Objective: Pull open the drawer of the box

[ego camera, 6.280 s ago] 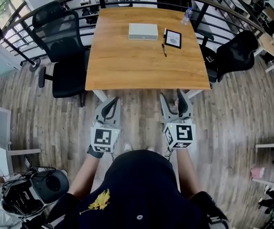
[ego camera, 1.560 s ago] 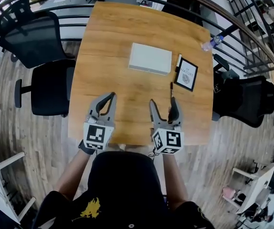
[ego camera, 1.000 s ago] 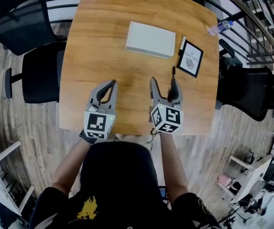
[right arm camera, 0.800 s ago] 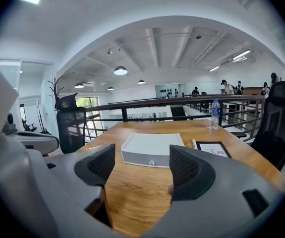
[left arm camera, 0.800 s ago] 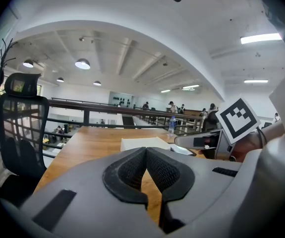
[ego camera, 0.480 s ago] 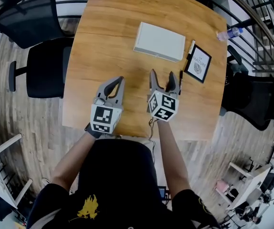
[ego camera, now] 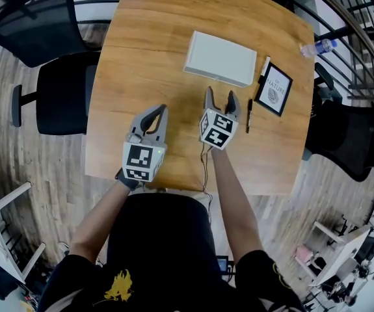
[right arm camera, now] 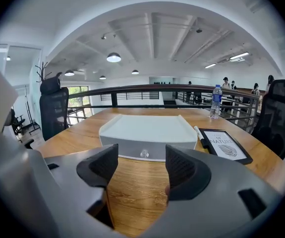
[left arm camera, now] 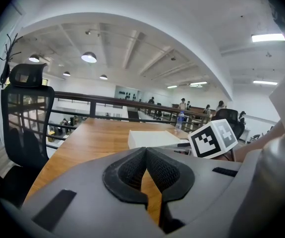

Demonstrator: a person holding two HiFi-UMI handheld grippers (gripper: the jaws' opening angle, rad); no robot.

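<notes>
A white box [ego camera: 220, 58] lies flat on the far half of the wooden table [ego camera: 141, 44], its long side turned toward the person. In the right gripper view its grey drawer front [right arm camera: 147, 150] faces the camera and sits flush in the box. A small clear knob [right arm camera: 143, 153] is at the middle of that front.

The right gripper [ego camera: 220, 95] hangs over the table on the near side of the box, pointing at the drawer front but clear of it. Its jaws stand apart and have just been closing a little. Nothing is between the pads; bare tabletop shows in the gap, with the knob in line beyond it.

The left gripper [ego camera: 159, 111] is to the left of the right one and nearer the person, also above the table. Its jaws are clenched, the pad tips [left arm camera: 145, 152] meeting with nothing caught in them.

Right of the box lie a white marker [ego camera: 264, 65] and a black-framed picture [ego camera: 274, 89], with a dark pen [ego camera: 249, 116] just near of them. A water bottle [ego camera: 317, 46] stands by the table's far right edge. Black office chairs stand at the left [ego camera: 60, 99] and the right [ego camera: 349, 135] of the table.
</notes>
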